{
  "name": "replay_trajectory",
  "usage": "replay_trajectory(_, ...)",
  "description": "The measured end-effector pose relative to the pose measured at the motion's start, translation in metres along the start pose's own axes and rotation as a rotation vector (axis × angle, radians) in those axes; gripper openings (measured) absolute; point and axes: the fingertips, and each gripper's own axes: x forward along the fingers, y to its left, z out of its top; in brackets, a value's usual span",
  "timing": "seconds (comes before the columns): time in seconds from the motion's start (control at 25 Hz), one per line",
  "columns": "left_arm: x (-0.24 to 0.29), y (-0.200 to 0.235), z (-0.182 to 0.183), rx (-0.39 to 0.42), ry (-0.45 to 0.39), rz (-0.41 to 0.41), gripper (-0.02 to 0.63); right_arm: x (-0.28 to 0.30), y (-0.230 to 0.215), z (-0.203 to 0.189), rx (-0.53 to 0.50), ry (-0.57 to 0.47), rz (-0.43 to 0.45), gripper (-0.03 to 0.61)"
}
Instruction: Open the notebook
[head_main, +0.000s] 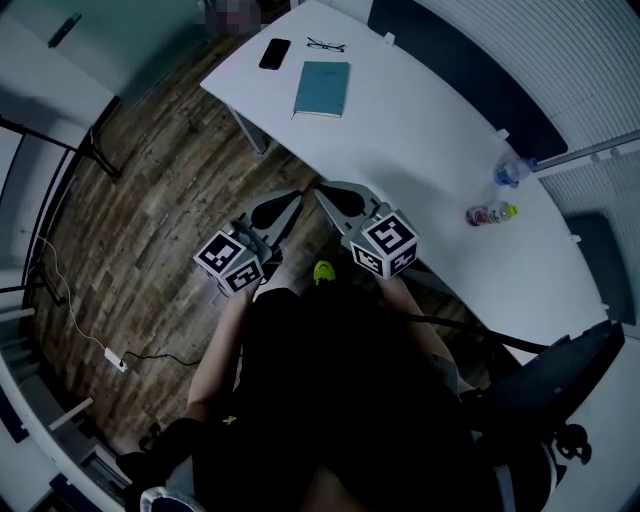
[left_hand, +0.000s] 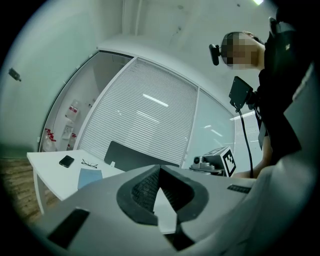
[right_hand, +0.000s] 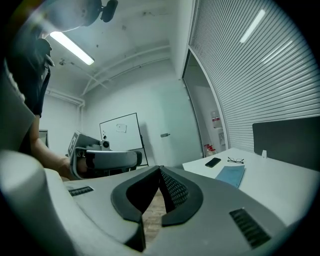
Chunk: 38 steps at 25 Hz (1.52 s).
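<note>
Notebook (head_main: 322, 88), teal and closed, is seen lying flat on the white table (head_main: 420, 150) in the upper middle of the head view, well apart from both grippers. Lower in that view, the left gripper (head_main: 298, 196) and the right gripper (head_main: 322, 192) are held side by side over the wooden floor (head_main: 160, 200), short of the table's near edge. On each, the jaws are pressed together at the tips and nothing is gripped.

At the right of the frame a pink-and-yellow bottle (head_main: 490, 213) is laid on its side on the table. Just beyond it is a clear bottle (head_main: 510, 172) with a blue cap. Their contents cannot be made out.

Past the notebook, a black phone (head_main: 274, 53) and a pair of glasses (head_main: 326, 45) are placed near the table's far end. White blinds (head_main: 560, 50) are seen along the upper right, and a power strip (head_main: 117, 362) lies on the floor at the lower left.
</note>
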Motion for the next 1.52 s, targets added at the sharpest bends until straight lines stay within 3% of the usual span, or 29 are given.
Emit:
replay_trajectory(0.24,0.015,0.025,-0.002,0.002,0.011,0.011,0.017,0.015,-0.017,-0.001,0.023,0.012,-0.001,0.022)
replay_trajectory(0.52,0.037,0.081,0.003,0.055,-0.006,0.005,0.017,0.048,-0.054,-0.001,0.027,0.014,-0.062,0.021)
replay_trajectory(0.8,0.066,0.112,0.016,0.059,-0.004,-0.054,0.017,0.074,-0.089,0.012,0.021,0.016,-0.112,0.021)
replay_trajectory(1.04,0.079,0.138,0.021,0.071,0.014,-0.056,0.017,0.091,-0.114,0.015,0.048,0.027,-0.148,0.021)
replay_trajectory(1.52,0.099,0.178,0.030,0.023,0.031,-0.114,0.017,0.128,-0.140,0.021,0.083,0.046,-0.181,0.021)
